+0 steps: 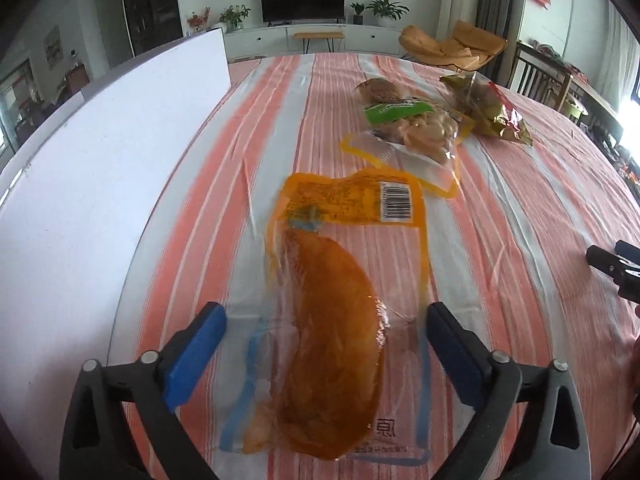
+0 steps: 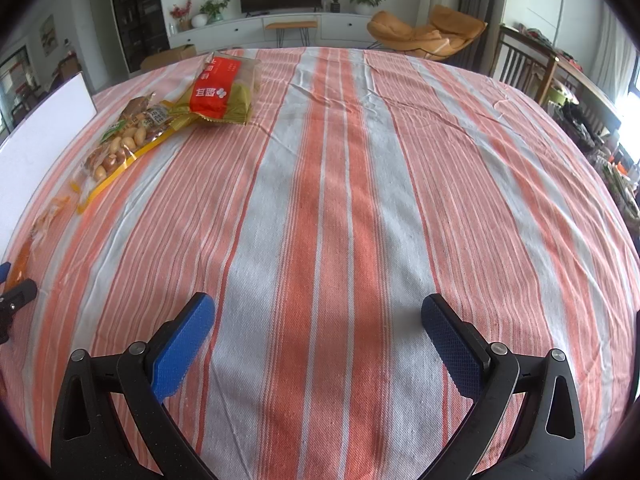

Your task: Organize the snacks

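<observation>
On the striped orange-and-white tablecloth, the clear vacuum pouch of orange meat lies flat between our left gripper, jaws wide, not touching; we judge it limp, slick, best pinched at a sealed edge. Our right gripper stands wide, empty

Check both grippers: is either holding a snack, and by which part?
Nothing is held. The left gripper stands open astride the orange pouch, which lies flat on the tablecloth, pads clear. The right gripper is open over bare cloth.
</observation>
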